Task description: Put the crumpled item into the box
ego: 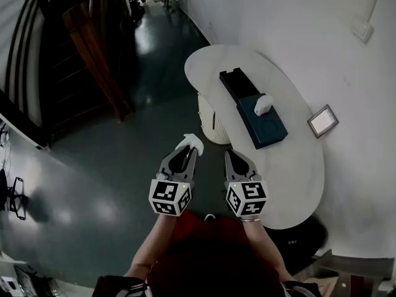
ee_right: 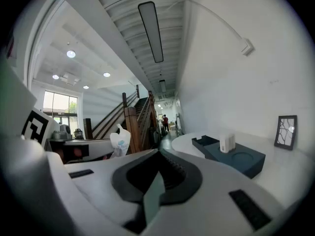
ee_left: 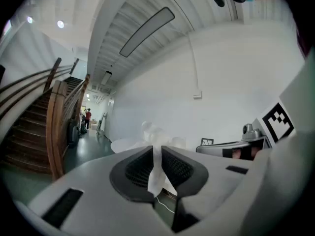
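The crumpled item [ego: 191, 142] is a white wad of thin plastic or paper, pinched in my left gripper [ego: 187, 151], which is held over the floor just left of the white table [ego: 297, 172]. In the left gripper view the crumpled item [ee_left: 153, 134] puffs out above the shut jaws of the left gripper [ee_left: 156, 152]. The dark box [ego: 234, 83] lies open on the table, with a teal block [ego: 270, 127] beside it. My right gripper [ego: 231, 156] is shut and empty, at the table's near edge. In the right gripper view the right gripper [ee_right: 158, 154] points towards the box [ee_right: 204, 141].
A small white object [ego: 263, 104] stands on the teal block. A framed picture [ego: 323, 120] leans against the white wall behind the table. A wooden staircase [ego: 93, 60] rises at the left over dark glossy floor. A person stands far down the corridor [ee_right: 165, 122].
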The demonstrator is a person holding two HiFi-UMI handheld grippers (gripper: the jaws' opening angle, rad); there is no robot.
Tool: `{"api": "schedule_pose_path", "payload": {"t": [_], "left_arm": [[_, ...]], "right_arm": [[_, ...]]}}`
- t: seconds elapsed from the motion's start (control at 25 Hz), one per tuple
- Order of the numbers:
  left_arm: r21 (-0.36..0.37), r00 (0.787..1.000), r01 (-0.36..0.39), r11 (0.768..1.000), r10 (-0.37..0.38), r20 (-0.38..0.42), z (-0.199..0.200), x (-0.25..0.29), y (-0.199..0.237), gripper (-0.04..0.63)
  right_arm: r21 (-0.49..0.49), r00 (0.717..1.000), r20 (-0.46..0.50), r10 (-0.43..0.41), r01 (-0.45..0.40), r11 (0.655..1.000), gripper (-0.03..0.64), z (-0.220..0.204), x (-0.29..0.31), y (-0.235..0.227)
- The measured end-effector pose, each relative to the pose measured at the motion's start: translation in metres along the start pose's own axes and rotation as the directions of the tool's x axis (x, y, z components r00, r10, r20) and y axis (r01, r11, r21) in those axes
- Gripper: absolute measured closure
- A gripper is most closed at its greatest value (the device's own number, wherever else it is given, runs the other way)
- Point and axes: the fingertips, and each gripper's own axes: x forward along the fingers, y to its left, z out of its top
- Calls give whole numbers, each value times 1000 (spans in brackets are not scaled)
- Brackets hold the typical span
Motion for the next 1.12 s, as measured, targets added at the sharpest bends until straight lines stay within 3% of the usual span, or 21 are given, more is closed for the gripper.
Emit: {"api": "schedule_pose_path", "payload": {"t": [0.28,0.72,1.12], "left_arm": [[9,1000,-9,1000,9,3,-1,5,-2,528],[14,1000,-19,1000,19,-15,-4,16,4,526],[-13,999,4,1000,-4,-42,-14,63,41,528]], "right_arm": [[-33,1000,17,11,-10,999,601,3,-2,-1],[-2,998,20,60,-60,998,601,-3,9,-5],[-2,1000,-22,18,-18,1000,601,-8,60,-25]]}}
